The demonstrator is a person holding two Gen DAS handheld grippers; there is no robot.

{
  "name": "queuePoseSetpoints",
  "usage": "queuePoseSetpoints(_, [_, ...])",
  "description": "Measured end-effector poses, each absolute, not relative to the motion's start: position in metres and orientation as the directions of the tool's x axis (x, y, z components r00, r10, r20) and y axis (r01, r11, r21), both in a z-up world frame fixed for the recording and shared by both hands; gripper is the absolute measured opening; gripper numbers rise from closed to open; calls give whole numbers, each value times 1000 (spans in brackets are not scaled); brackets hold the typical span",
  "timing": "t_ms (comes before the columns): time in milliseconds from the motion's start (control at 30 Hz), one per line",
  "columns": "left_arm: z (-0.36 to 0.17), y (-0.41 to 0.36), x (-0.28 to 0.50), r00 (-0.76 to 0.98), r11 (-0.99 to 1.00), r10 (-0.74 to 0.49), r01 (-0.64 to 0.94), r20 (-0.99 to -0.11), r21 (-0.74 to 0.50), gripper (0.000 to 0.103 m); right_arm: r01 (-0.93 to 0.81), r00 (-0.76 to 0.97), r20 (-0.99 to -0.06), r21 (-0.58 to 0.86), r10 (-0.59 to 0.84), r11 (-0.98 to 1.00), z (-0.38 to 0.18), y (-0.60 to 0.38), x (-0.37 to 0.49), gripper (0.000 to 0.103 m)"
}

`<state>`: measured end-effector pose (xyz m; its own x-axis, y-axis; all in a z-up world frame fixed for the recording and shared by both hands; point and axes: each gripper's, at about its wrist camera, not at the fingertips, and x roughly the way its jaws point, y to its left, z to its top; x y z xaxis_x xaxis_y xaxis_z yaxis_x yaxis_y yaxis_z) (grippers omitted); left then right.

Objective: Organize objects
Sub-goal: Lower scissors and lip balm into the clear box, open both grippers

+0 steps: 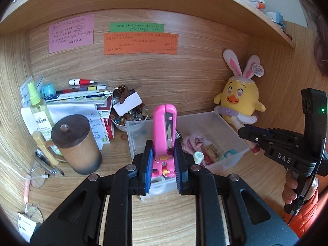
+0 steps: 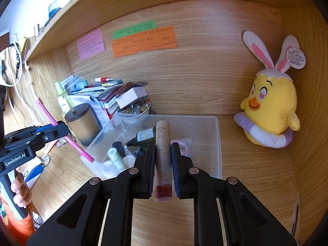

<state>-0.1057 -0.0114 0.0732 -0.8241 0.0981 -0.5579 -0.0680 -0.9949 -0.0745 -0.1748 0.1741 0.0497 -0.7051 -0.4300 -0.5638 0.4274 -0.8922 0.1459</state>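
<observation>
My left gripper (image 1: 163, 143) is shut on a pair of pink scissors (image 1: 164, 127), which stands upright between the blue pads above a clear plastic bin (image 1: 205, 114). The right wrist view shows these scissors (image 2: 69, 141) edge-on as a thin pink bar in the left gripper (image 2: 59, 129), left of the bin (image 2: 217, 135). My right gripper (image 2: 163, 145) is shut on a beige tube (image 2: 163, 139) with a red lower end, held over the bin. From the left wrist view, the right gripper (image 1: 246, 132) hangs over the bin's right corner. Several small bottles and tubes lie in the bin.
A brown lidded mug (image 1: 75, 143), a spray bottle (image 1: 39, 110), a stack of papers and a bowl of pins (image 1: 131, 116) crowd the left of the desk. A yellow plush chick (image 2: 270, 110) sits in the right corner. Glasses (image 1: 38, 176) lie front left. A shelf runs overhead.
</observation>
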Motion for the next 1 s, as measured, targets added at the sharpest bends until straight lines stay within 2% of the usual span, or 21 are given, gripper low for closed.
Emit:
queuePoseSetpoints(300, [45,-14,-154,-750,-995,93,-51,-654,-83,18,452,-636,-643,139,-427,-881,21,145,-211,14])
queuePoseSetpoints(500, [31,-14,-173,-695,-987,156,-82,-702,-138,18,503,-595,-678,105,-432,-858,9,127,-215,14])
queuePoseSetpoints(833, [46,-9,-156,-732,-986,166,-106,-661,-130,19,494,-617,-664,92,-423,-865,14,133,-206,15])
queuePoseSetpoints(1000, [50,-9,-140,-753,-988,153,-100,-640,-119,22,485,-637,-640,99,-429,-869,24,144,-193,21])
